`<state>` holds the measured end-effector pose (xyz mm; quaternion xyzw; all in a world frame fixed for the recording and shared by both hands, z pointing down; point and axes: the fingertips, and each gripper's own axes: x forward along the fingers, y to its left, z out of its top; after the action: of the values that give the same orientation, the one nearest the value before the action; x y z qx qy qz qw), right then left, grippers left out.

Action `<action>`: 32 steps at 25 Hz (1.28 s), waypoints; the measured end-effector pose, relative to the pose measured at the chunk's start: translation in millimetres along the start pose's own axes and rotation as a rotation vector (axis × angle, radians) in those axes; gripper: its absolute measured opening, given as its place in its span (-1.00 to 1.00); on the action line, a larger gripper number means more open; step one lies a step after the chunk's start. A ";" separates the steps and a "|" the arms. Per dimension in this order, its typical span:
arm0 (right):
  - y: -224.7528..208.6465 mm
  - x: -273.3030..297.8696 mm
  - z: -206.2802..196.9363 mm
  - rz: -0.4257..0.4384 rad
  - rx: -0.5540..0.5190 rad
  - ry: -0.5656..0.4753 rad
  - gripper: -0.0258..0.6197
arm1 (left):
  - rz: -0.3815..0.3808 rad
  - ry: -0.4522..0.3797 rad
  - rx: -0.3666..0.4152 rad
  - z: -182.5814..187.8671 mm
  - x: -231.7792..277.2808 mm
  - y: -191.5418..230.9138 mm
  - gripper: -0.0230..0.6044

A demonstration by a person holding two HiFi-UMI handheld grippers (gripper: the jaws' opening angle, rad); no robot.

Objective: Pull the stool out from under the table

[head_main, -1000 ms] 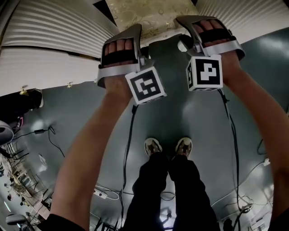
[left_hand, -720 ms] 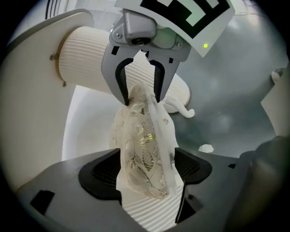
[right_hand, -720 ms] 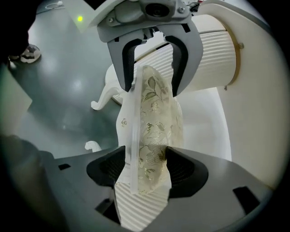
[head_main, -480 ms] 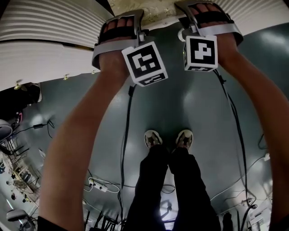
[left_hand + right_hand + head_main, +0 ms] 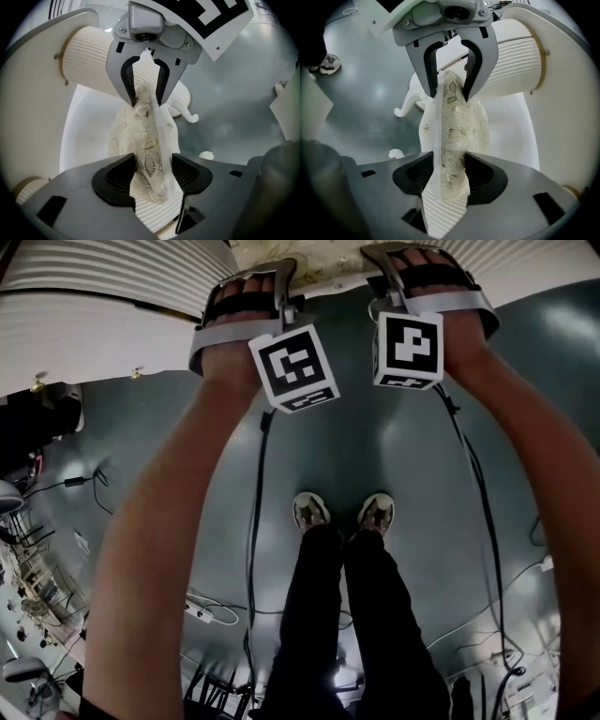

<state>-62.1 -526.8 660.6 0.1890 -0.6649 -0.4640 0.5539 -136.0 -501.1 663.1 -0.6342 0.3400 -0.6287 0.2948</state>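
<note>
Both hands have dipped to the near rim of the stool (image 5: 146, 136), and in the last moment the jaws of each tool have been closing over it. The left gripper (image 5: 151, 176) now has the cream, gold-leafed padded seat (image 5: 314, 253) between its 2 black pads, fabric against one and the white rim against the other, so it looks clamped on the seat rather than hanging loose. The right gripper (image 5: 449, 176) sits just beside it on the same rim, pinching it the same way. The stool itself has not come out: it stands tucked under the white ribbed table (image 5: 94, 324), with only the front of the seat and a curled white leg (image 5: 186, 114) showing over the grey floor (image 5: 375, 456). To my eye the reach is done and the hold is nearly set; the backward pull is what remains.
</note>
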 end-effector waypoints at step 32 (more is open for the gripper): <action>96.3 -125.7 51.2 0.037 0.057 0.042 -0.28 | -0.022 -0.030 0.047 7.5 -123.3 -104.9 -0.15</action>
<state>-43.8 -361.8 671.9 0.2019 -0.6696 -0.4306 0.5705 -119.5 -340.2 673.3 -0.6401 0.3137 -0.6302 0.3076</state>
